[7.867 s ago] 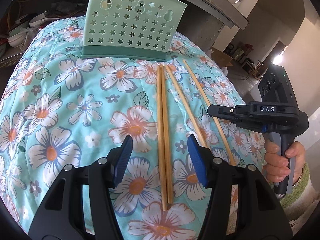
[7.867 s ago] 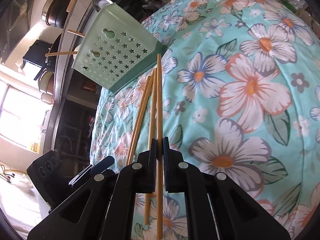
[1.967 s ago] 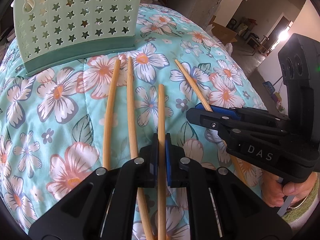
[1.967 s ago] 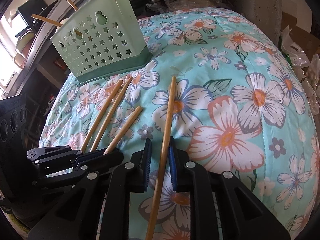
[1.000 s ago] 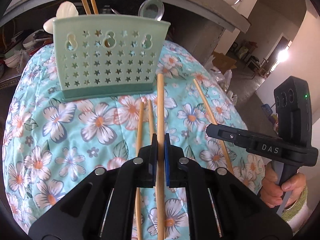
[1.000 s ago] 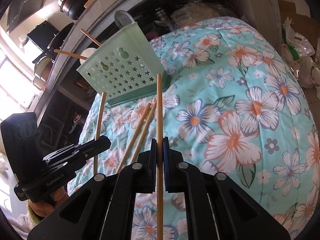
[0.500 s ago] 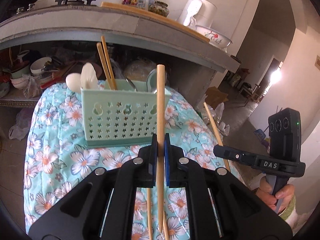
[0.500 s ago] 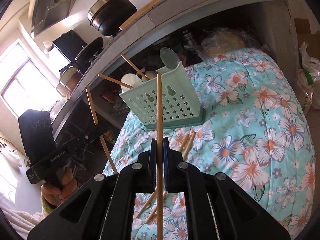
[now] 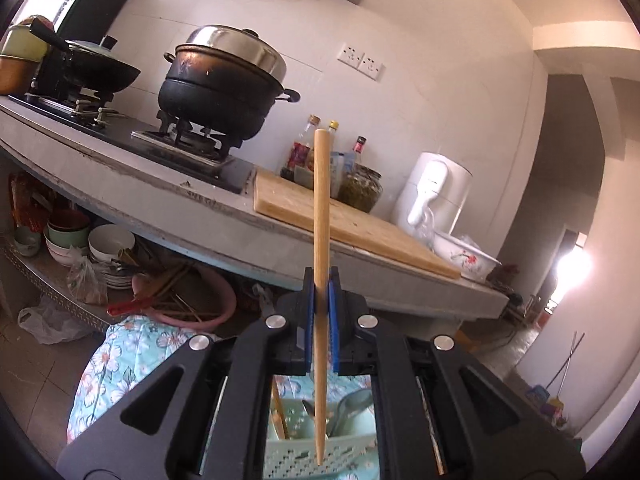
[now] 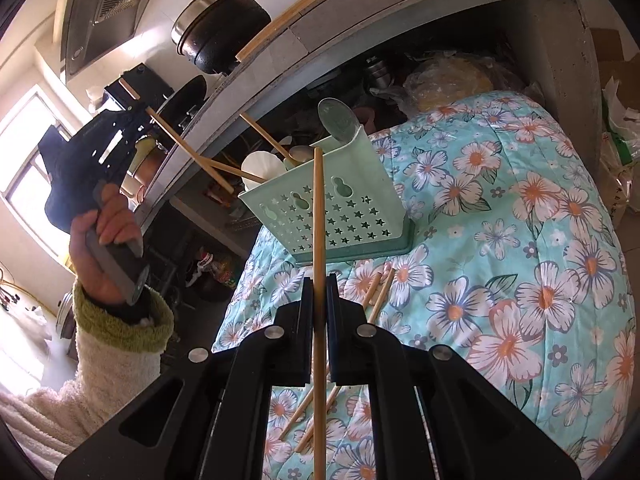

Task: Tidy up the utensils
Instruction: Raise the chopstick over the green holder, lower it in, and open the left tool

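We grip one chopstick point(image 9: 321, 240) in each tongs point(image 9: 321, 312); above the caddy point(image 10: 332, 216), ours may miss its opening, seemingly tilted.

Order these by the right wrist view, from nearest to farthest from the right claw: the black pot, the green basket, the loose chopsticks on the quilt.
1. Loose chopsticks, on the quilt just right of the right claw.
2. Green basket, ahead, upright on the quilt.
3. Black pot, far, upper left on the counter.
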The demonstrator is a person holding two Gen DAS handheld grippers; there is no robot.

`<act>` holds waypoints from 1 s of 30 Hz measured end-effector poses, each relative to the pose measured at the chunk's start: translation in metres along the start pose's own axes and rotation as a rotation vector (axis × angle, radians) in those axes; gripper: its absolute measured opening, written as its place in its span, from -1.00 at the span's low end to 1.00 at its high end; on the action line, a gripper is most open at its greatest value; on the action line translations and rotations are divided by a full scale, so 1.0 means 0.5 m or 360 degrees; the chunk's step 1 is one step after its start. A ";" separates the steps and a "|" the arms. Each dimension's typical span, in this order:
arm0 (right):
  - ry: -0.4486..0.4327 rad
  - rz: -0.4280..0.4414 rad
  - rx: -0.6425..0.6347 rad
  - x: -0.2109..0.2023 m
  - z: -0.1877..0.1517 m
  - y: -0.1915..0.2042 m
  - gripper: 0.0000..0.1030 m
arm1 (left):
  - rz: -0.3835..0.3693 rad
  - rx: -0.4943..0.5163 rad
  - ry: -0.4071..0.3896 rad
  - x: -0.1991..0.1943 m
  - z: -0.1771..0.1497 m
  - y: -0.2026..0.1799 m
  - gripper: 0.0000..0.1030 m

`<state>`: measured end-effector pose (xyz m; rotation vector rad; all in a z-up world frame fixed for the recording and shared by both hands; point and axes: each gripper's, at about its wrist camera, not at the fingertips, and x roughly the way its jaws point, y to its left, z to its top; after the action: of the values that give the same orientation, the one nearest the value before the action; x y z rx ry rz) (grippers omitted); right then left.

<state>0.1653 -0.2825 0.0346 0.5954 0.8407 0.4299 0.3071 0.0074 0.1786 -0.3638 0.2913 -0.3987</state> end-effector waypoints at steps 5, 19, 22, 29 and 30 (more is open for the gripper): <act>0.0015 -0.0019 0.0034 0.007 0.010 -0.021 -0.88 | 0.0070 0.0010 -0.0047 0.075 0.002 0.005 -0.89; 0.0032 -0.0041 0.0076 0.012 0.021 -0.048 -0.88 | 0.0156 0.0077 0.0096 0.144 -0.121 0.041 -0.89; 0.0038 -0.0033 0.0074 0.013 0.021 -0.046 -0.88 | 0.0120 0.0031 0.0099 0.132 -0.113 0.043 -0.89; 0.0024 -0.0022 0.0044 0.004 0.014 -0.029 -0.88 | 0.0118 0.0148 0.0080 0.109 -0.091 0.013 -1.00; 0.0019 -0.0023 0.0044 0.002 0.014 -0.029 -0.88 | 0.0113 0.0148 0.0078 0.106 -0.088 0.011 -1.00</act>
<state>0.1728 -0.2950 0.0285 0.6125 0.8632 0.4098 0.3407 -0.0231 0.1262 -0.2525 0.3314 -0.3505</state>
